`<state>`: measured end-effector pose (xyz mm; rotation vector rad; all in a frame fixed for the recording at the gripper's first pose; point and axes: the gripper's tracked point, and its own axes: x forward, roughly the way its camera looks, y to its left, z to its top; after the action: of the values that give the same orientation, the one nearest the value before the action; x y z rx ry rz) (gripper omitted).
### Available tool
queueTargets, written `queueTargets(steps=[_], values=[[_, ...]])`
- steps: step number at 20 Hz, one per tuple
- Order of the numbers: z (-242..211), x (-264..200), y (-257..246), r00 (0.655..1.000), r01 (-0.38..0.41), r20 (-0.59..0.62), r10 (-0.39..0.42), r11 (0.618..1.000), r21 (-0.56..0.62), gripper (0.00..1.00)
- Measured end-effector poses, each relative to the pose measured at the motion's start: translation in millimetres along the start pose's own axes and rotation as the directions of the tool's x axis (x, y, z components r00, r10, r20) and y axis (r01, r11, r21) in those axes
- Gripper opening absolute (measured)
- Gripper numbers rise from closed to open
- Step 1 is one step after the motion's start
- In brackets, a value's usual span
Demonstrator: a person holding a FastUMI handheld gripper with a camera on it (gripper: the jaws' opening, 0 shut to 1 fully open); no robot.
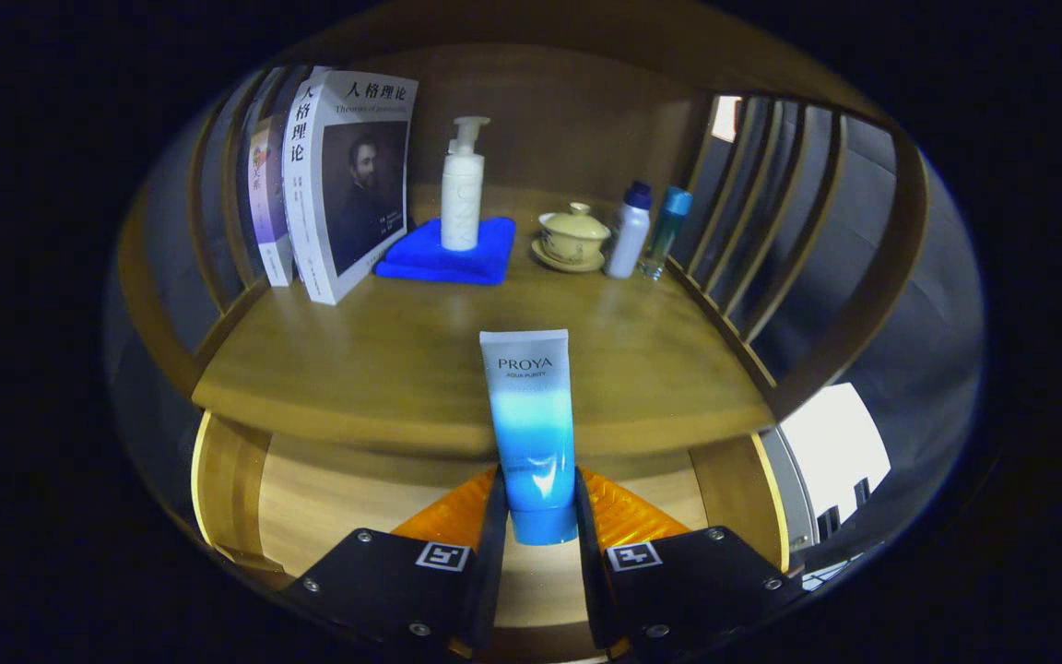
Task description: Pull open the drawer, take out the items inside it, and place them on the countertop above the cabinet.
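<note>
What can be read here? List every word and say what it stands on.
"PROYA": on the tube, clamped between the fingers of the gripper.
"AQUA PURITY": same tube, under the brand.
"人格理论": cover and spine of the large book on the countertop.
English subtitle beneath it: too small to read.
Spine of the thin book beside it: blurred.

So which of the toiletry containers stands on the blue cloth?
The white pump bottle; the capped bottles stand on bare countertop, and the gripper holds the blue tube.

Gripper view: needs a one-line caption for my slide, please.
Gripper shut on a blue tube, held above the open drawer before the countertop.
</note>
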<state>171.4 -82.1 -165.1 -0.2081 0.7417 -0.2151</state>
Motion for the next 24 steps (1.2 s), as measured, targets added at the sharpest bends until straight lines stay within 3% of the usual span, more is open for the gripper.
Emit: queueTargets(steps=[8, 18, 22, 24], values=[[44, 61, 12, 0.999, -0.042, 0.033, 0.043, 0.998, -0.04, 0.4], [59, 75, 8, 0.995, -0.077, 0.071, 0.075, 0.997, 0.03, 0.48], [61, 48, 19, 0.98, -0.128, 0.157, 0.121, 0.991, 0.038, 0.93], [58, 23, 20, 0.975, -0.132, 0.194, 0.111, 0.986, 0.1, 0.96]])
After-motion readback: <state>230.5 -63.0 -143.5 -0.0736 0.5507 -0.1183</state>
